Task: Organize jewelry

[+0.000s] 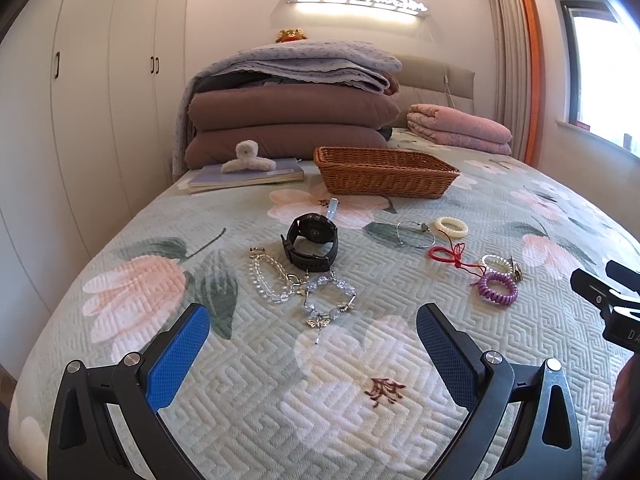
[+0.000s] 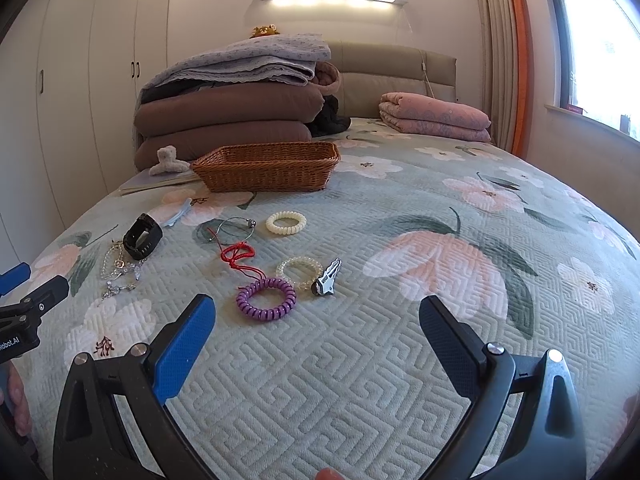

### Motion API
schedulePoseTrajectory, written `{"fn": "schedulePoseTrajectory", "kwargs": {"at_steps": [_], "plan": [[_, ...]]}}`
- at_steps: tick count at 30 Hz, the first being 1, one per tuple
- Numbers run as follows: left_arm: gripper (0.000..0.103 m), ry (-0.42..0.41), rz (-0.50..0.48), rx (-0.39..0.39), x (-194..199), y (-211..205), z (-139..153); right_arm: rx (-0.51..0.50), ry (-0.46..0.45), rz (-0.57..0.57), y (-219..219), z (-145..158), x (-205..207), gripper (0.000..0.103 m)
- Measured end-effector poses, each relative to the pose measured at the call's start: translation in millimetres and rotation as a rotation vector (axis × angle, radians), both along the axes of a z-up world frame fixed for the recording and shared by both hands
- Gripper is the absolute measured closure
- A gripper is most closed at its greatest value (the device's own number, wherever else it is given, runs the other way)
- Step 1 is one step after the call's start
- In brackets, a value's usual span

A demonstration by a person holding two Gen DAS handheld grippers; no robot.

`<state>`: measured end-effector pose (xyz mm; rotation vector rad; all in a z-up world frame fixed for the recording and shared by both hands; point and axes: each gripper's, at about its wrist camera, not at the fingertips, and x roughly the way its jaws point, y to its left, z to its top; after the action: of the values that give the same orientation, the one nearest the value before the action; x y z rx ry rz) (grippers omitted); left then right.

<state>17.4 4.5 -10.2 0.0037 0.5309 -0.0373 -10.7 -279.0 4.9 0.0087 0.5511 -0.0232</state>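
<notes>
Right now both my tools stand spread wide and empty over the quilt (image 1: pixel 280 400): the left gripper (image 1: pixel 312 344) and the right gripper (image 2: pixel 318 336) carry nothing.

Taking the wicker basket (image 1: pixel 384 172) as my landmark, every piece lies on my side of it, none visibly inside. Farthest from the basket, nearest my left fingers, is the crystal bracelet (image 1: pixel 328 300) with its dragonfly charm, touching a clear bead bracelet (image 1: pixel 268 280). I judge these light, hard and slippery, loosely strung, so I would pinch across the bead band, not the dangling charm. Nearest my right tool sits the purple coil band (image 2: pixel 266 298), soft and springy; squeezing one side of the ring should hold it. Just beyond it, a pearly band (image 2: pixel 298 270) touches a small key (image 2: pixel 328 280).

Closer to the basket lie the red cord (image 2: pixel 236 254), limp and thin, then the black watch (image 1: pixel 312 242), the heaviest; its strap looks the safest grip. Nearest the basket are the thin wire bangle (image 1: pixel 416 234) and the cream coil band (image 1: pixel 452 226).
</notes>
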Motion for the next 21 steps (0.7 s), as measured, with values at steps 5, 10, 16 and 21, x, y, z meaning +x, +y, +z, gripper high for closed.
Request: {"fn": "schedulePoseTrajectory", "kwargs": {"at_steps": [5, 10, 16, 21], "plan": [[0.001, 0.006, 0.0, -0.005, 3.3, 1.8, -1.3, 0.003, 0.009, 0.008, 2.1, -1.5, 4.6, 0.001], [0.001, 0.012, 0.001, -0.007, 6.4, 2.6, -1.3, 0.001, 0.011, 0.009, 4.2, -2.5, 7.0, 0.001], [0.001, 0.01, -0.001, -0.007, 6.6, 3.1, -1.7, 0.001, 0.01, 0.01, 4.5, -2.2, 6.7, 0.001], [0.001, 0.01, -0.002, -0.008, 6.4, 2.9, -1.6, 0.002, 0.009, 0.009, 4.7, -2.1, 6.7, 0.001]]}}
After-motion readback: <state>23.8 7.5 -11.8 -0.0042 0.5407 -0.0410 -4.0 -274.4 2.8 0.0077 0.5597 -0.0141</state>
